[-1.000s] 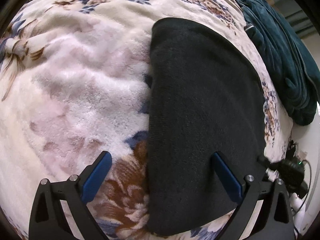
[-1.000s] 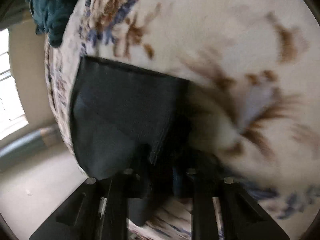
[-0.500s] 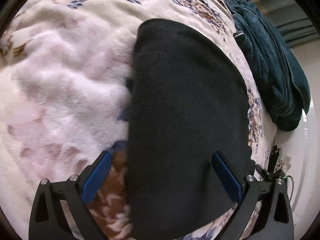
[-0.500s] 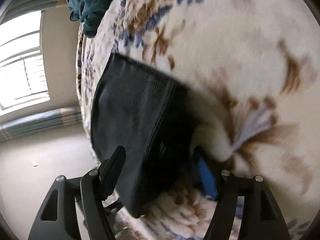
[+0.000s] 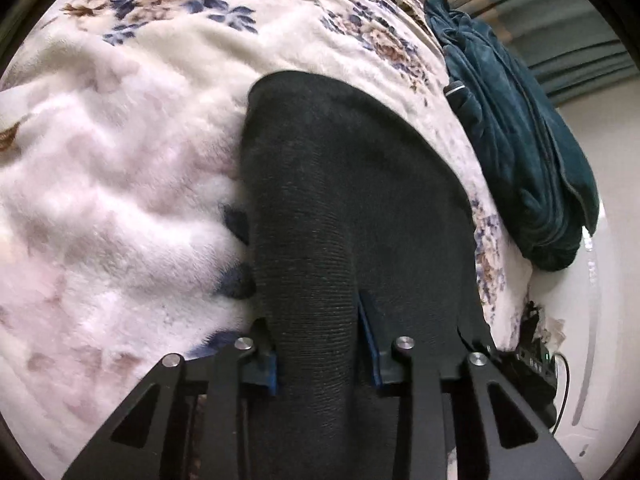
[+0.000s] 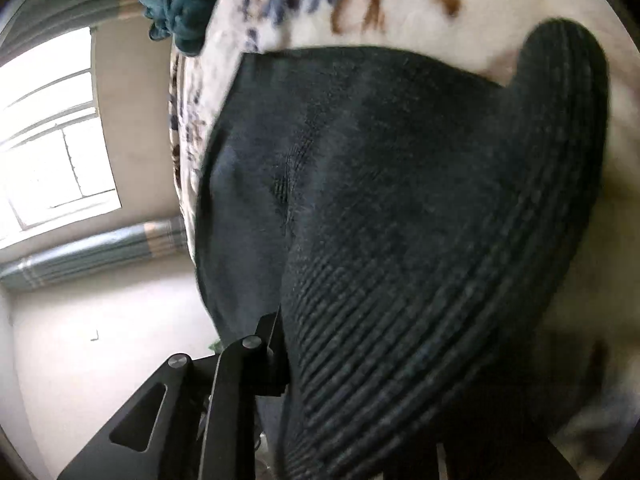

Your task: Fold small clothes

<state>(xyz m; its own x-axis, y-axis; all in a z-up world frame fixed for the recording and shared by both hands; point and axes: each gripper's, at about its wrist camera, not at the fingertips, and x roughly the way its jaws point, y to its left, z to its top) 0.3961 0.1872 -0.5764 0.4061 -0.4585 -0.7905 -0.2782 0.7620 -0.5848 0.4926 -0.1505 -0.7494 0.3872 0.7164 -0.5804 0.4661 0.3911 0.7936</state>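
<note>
Black knit garment (image 5: 352, 184) flat on floral blanket (image 5: 120, 184), near edge pinched up in left gripper (image 5: 320, 344), jaws just closed on ribbed fold, right gripper (image 6: 360, 360) jaws also just closed, gripping ribbed hem, teal garment (image 5: 520, 152) beside.

The right gripper (image 6: 320, 364) has just been closing on the black knit garment (image 6: 400, 200) (ribbed hem nearest), over the floral blanket (image 6: 400, 4).
</note>
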